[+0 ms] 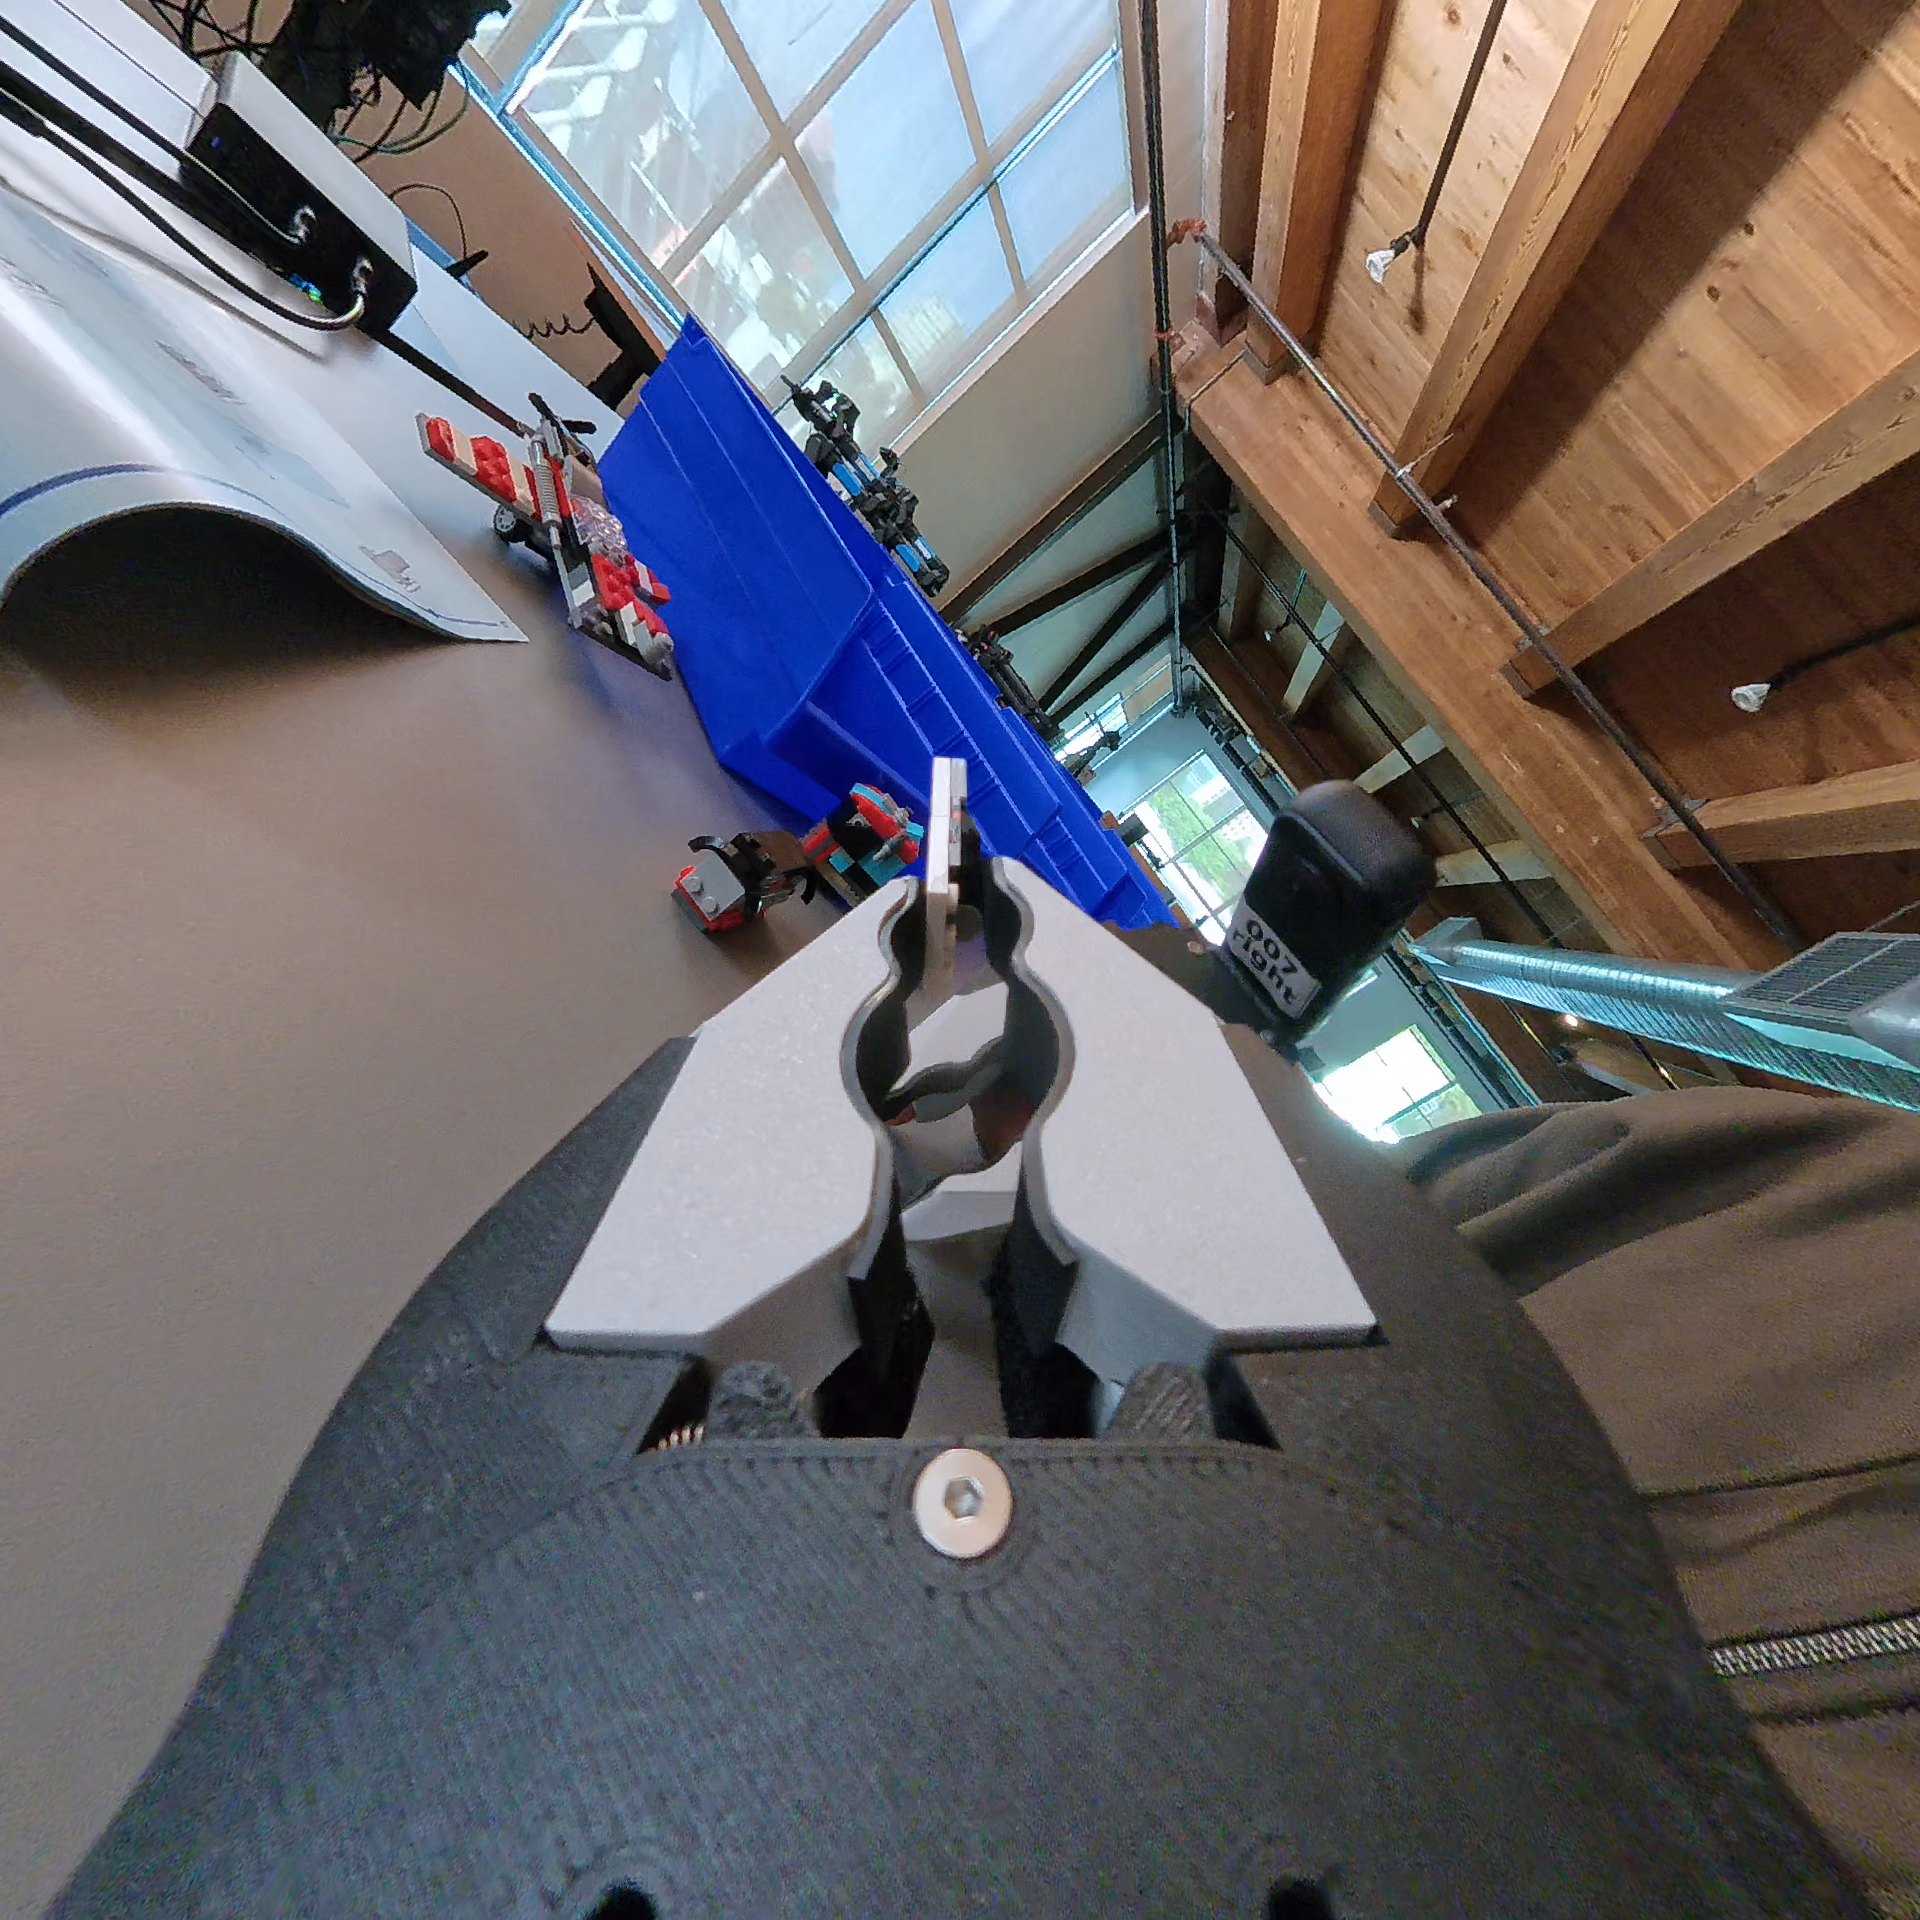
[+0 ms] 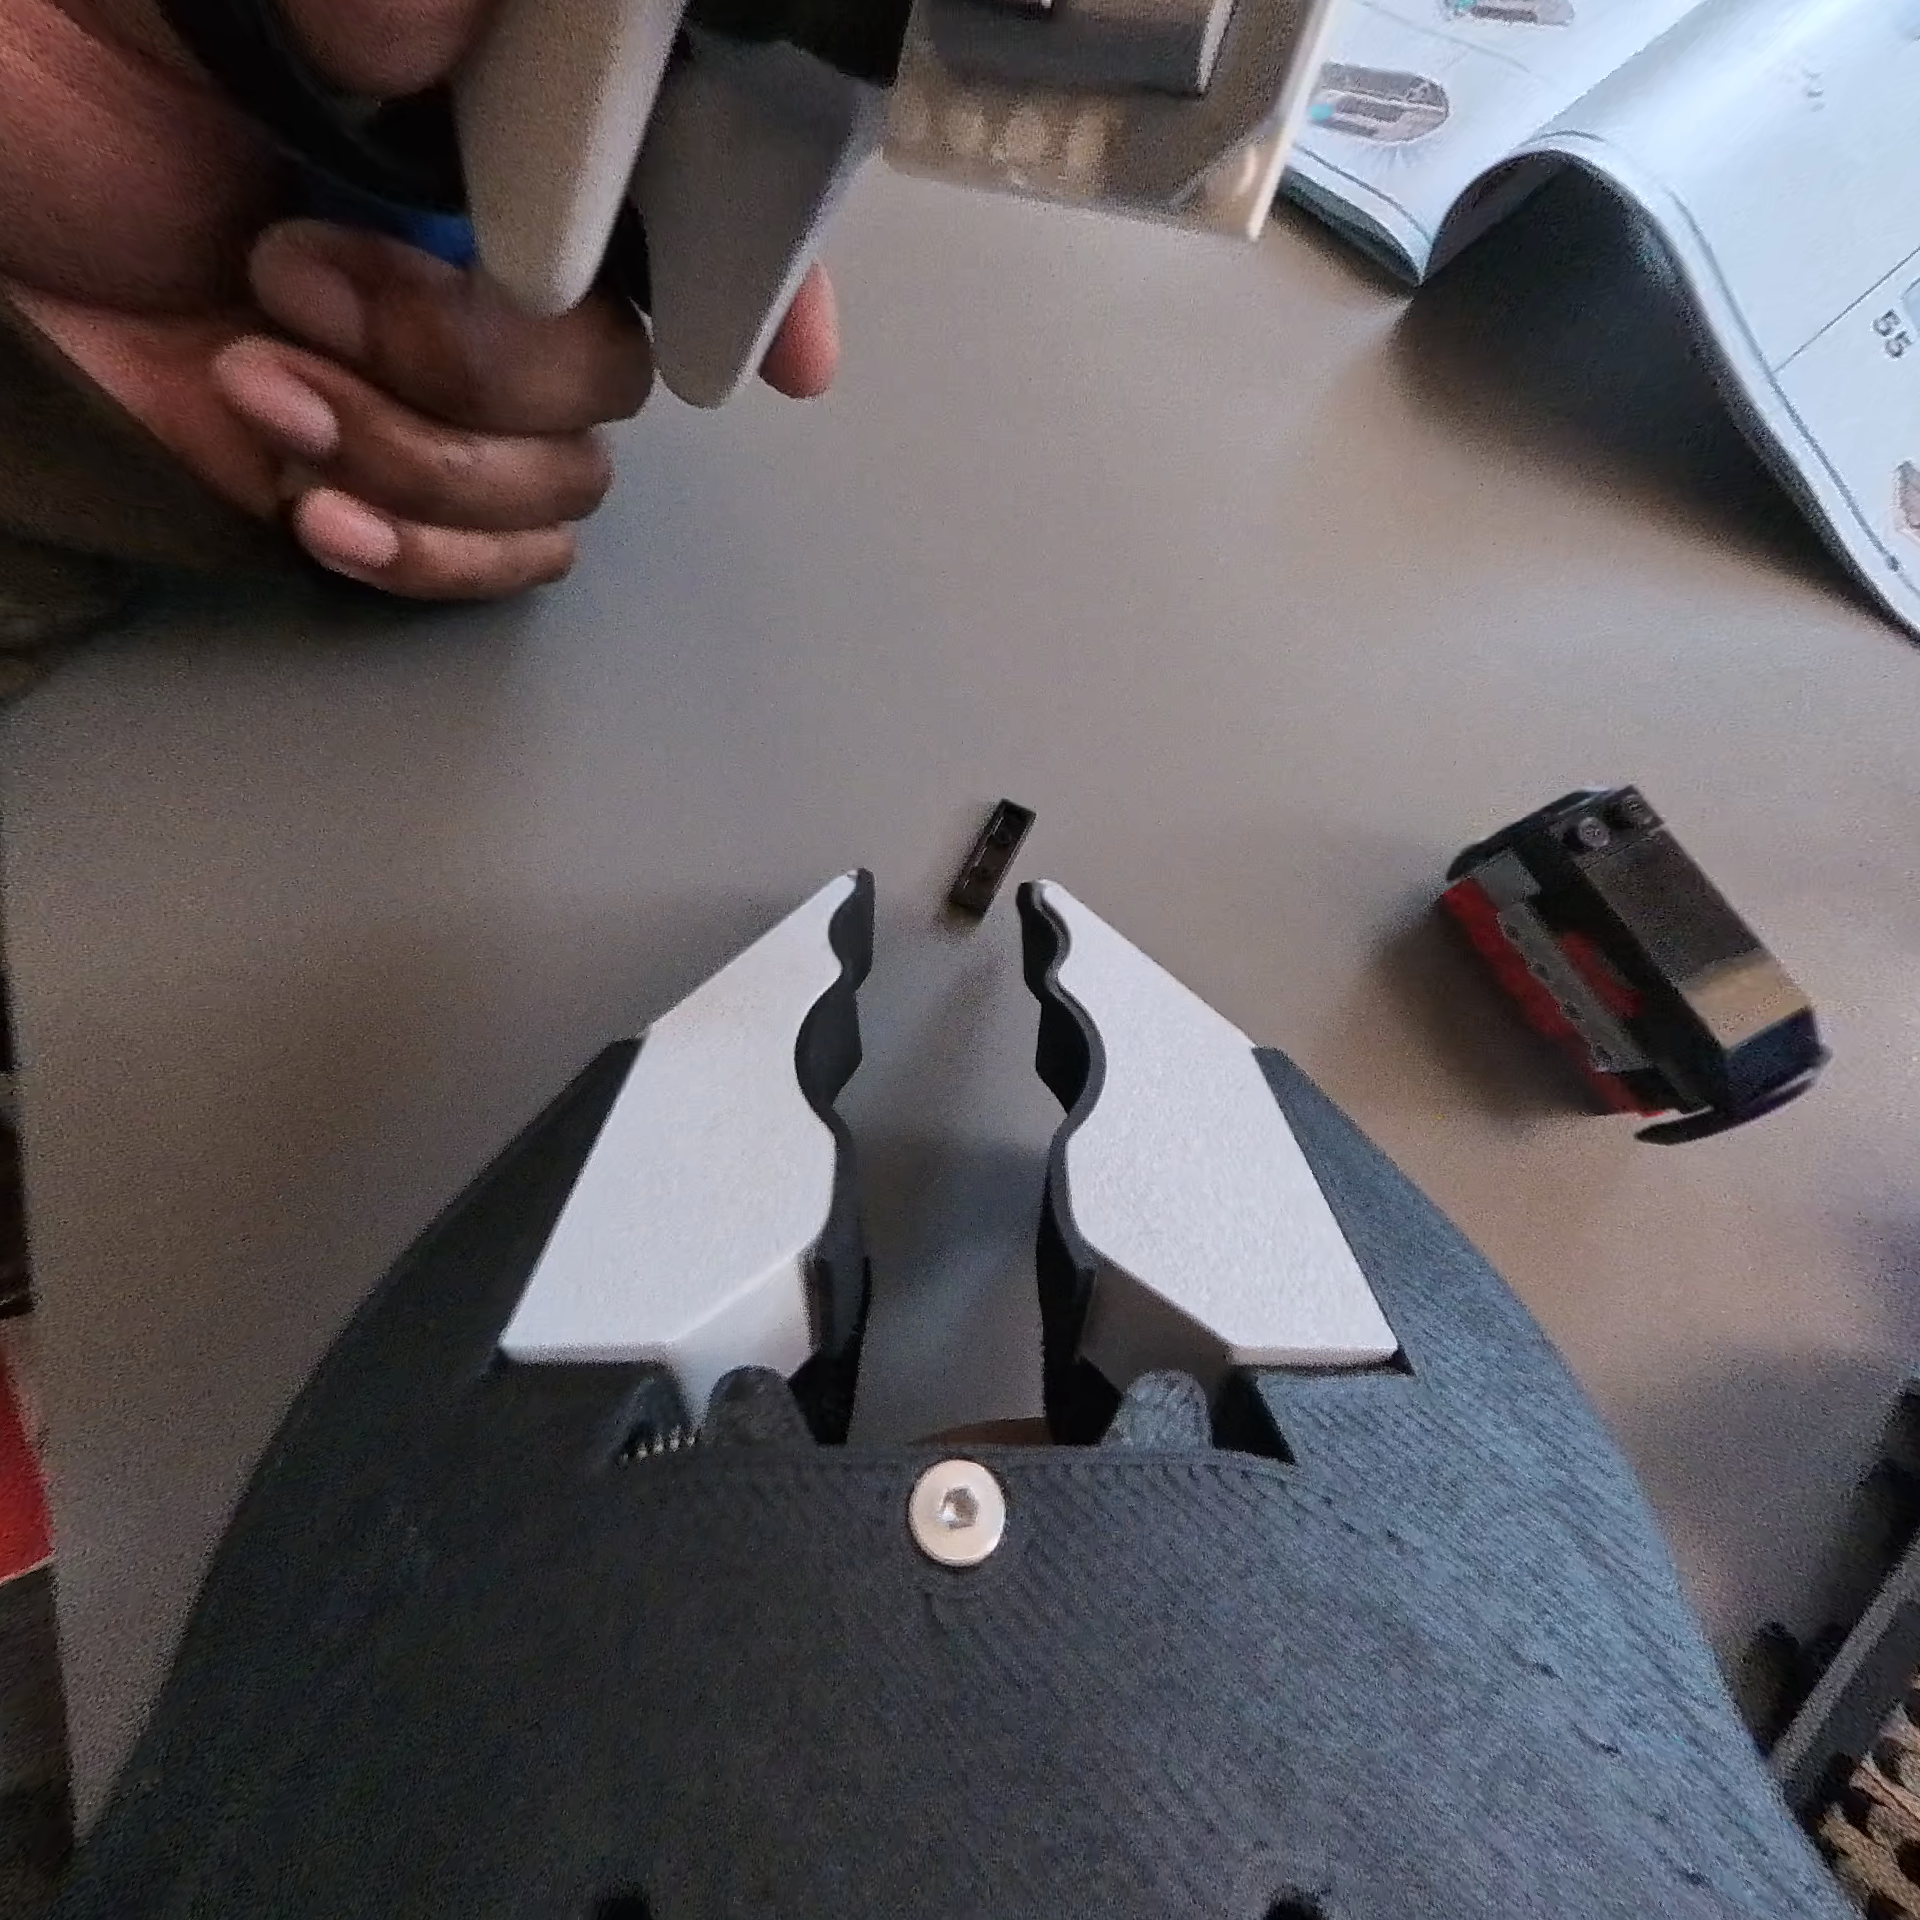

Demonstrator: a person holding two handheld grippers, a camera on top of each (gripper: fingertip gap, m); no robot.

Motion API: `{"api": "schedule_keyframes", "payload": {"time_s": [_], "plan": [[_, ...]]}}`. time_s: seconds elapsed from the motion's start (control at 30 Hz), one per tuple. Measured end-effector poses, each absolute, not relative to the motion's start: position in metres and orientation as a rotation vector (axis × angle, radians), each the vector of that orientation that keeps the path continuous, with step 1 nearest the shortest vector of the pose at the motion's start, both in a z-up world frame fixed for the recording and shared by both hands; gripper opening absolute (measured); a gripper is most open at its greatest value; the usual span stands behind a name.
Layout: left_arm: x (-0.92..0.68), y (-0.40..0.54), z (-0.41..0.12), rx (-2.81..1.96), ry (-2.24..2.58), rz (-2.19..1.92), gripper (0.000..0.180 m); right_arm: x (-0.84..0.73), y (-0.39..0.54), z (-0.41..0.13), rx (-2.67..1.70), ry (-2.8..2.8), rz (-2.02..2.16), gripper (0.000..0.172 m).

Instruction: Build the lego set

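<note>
Left gripper [image 1: 951,894] clenched on a thin light-grey flat plastic plate [image 1: 945,831] with a small black piece on its right face, held edge-on above the grey-brown tabletop [image 1: 312,935]. Right gripper [image 2: 940,883] released, jaws apart; small black rectangular brick piece [image 2: 992,857] lies on table just ahead, untouched. Red-and-black brick assembly [image 2: 1631,977] further right.

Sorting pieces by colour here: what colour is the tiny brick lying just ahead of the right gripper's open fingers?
Black tiny brick; the right wrist view shows it best.
</note>
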State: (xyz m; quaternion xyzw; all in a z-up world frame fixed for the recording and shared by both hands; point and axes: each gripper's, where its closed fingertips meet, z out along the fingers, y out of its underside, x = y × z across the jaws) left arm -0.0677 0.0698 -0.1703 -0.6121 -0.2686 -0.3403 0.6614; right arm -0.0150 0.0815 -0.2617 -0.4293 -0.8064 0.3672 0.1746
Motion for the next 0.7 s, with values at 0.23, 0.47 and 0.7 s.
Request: {"api": "schedule_keyframes", "payload": {"time_s": [0.23,0.47,0.7], "plan": [[-0.067,0.068,-0.168,-1.369,-0.596,-0.773,0.011,-0.023,0.083,-0.268,-1.14,-2.263,0.874,0.01],[-0.067,0.066,-0.166,-1.357,-0.594,-0.775,0.011,-0.016,0.072,-0.224,-0.921,-2.204,1.171,0.01],[-0.066,0.067,-0.167,-1.364,-0.592,-0.776,0.011,-0.02,0.105,-0.19,-0.964,-2.066,1.288,0.026]]}}
